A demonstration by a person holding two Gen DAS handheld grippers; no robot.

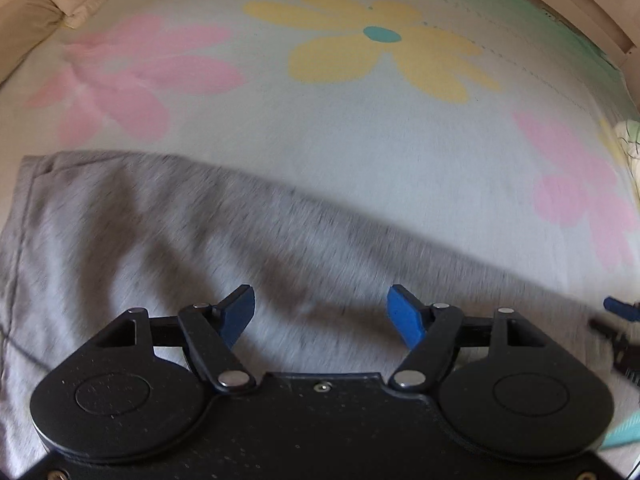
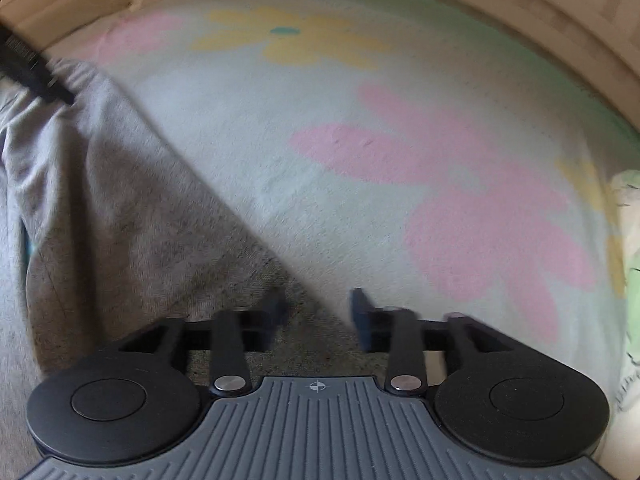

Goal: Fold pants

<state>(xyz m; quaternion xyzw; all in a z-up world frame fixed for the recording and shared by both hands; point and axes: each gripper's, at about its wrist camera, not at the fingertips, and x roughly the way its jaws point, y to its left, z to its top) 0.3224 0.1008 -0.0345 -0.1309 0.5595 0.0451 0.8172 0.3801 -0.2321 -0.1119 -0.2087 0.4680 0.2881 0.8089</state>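
Grey pants [image 1: 168, 232] lie on the flower-print bed sheet [image 1: 340, 128]. Left wrist view: cloth fills the frame from 6 to 9 o'clock, stitched hem edge at about 9 o'clock, far edge running down toward 3 o'clock. Right wrist view: same cloth [image 2: 104, 216] from 7 to 10 o'clock, its edge crossing diagonally to just ahead of the fingers.

Left gripper [image 1: 320, 316]: blue fingers [image 1: 404, 320] spread wide, released, nothing between them, poised over mid-cloth. Cannot tell if they touch the fabric.

Right gripper [image 2: 318, 312]: fingers [image 2: 360, 312] parted, released, straddling the diagonal cloth edge. Both frames are motion-blurred. The right gripper's tip shows at 3 o'clock in the left view [image 1: 618, 308].

Step in hand (judgement): taking hold for a fold, not yet gripped.

To do it well:
- Bring each pair of fingers down onto an edge, not the middle, so both layers are pinched.
- Left gripper probably needs to shift toward the hem at 9 o'clock.
- Close both before lifting; lift evenly so the cloth does not skew.
- Shallow creases cross the cloth near centre; pull taut before laying over.
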